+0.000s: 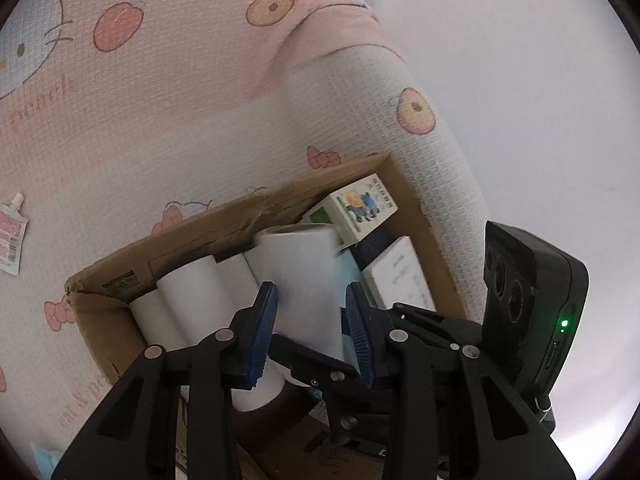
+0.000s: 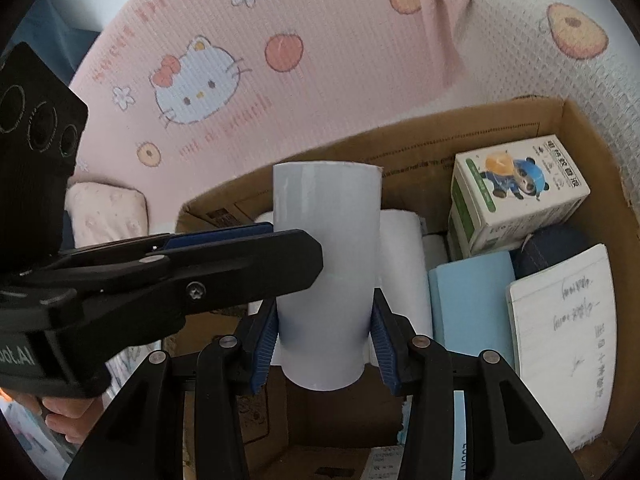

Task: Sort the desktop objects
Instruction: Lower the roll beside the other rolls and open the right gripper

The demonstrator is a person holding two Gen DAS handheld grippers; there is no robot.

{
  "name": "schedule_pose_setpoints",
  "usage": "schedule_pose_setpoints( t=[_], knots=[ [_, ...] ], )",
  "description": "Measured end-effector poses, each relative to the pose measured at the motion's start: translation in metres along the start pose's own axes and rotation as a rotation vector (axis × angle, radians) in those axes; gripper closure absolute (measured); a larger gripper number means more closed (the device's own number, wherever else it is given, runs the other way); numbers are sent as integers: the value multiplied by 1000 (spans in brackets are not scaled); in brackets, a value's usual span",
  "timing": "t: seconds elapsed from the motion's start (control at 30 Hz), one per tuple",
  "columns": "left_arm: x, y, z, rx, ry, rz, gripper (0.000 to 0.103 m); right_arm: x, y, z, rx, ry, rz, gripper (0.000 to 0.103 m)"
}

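My right gripper [image 2: 325,300] is shut on a pale grey-white roll [image 2: 326,248] and holds it upright over an open cardboard carton [image 2: 440,140]. The roll [image 1: 304,280] also stands between the blue pads of my left gripper [image 1: 311,288]. Its left pad touches the roll, while a thin light-blue strip shows between the roll and its right pad. In the right wrist view the left gripper's fingers [image 2: 240,268] reach in from the left, with the near one across the roll's front. Other white rolls [image 1: 188,300] lie in the carton.
The carton also holds a panda-print box [image 2: 516,192], a light blue box [image 2: 472,304], a dark blue item [image 2: 556,248] and a handwritten notepad [image 2: 560,340]. A pink cartoon-cat cloth [image 2: 320,60] covers the surface. A small sachet [image 1: 10,240] lies at the left. A hand [image 2: 68,420] grips the left tool.
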State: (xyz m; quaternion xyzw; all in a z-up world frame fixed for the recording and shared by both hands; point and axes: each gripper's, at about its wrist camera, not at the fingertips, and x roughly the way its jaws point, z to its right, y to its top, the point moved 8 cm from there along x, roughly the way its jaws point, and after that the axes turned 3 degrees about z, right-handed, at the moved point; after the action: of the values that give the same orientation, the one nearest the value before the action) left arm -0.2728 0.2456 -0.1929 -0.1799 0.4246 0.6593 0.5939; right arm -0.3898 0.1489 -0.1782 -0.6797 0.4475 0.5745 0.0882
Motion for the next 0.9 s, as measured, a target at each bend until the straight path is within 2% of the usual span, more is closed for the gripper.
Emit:
schedule_pose_setpoints(
  t=[0.07,0.17,0.33,0.4,0.43,0.47,0.53,0.67,0.83,0.9],
  knots=[
    [3,-2,0,6,4,-6,64,5,-2,2,-13,-28,-20,62],
    [6,-6,0,20,4,-15,64,11,-3,1,-26,-17,-35,62],
    [12,-5,-4,62,66,-8,64,14,0,2,-9,6,-33,62],
    [14,-4,-4,78,70,-6,69,14,1,2,-10,16,-33,62],
    [15,-4,-4,85,86,-3,75,14,1,1,-16,19,-33,62],
    [15,-3,-7,93,116,0,82,14,1,0,-19,20,-34,62],
    [20,-2,-12,101,175,-22,85,14,2,2,-3,29,-33,62],
    [21,0,-19,65,144,-33,85,13,4,1,-10,-1,-24,62],
    [21,-3,-18,79,130,-23,85,7,-1,1,-11,-29,-51,62],
    [21,-5,-16,94,132,-18,86,0,-1,1,-11,-18,-29,62]
  ],
)
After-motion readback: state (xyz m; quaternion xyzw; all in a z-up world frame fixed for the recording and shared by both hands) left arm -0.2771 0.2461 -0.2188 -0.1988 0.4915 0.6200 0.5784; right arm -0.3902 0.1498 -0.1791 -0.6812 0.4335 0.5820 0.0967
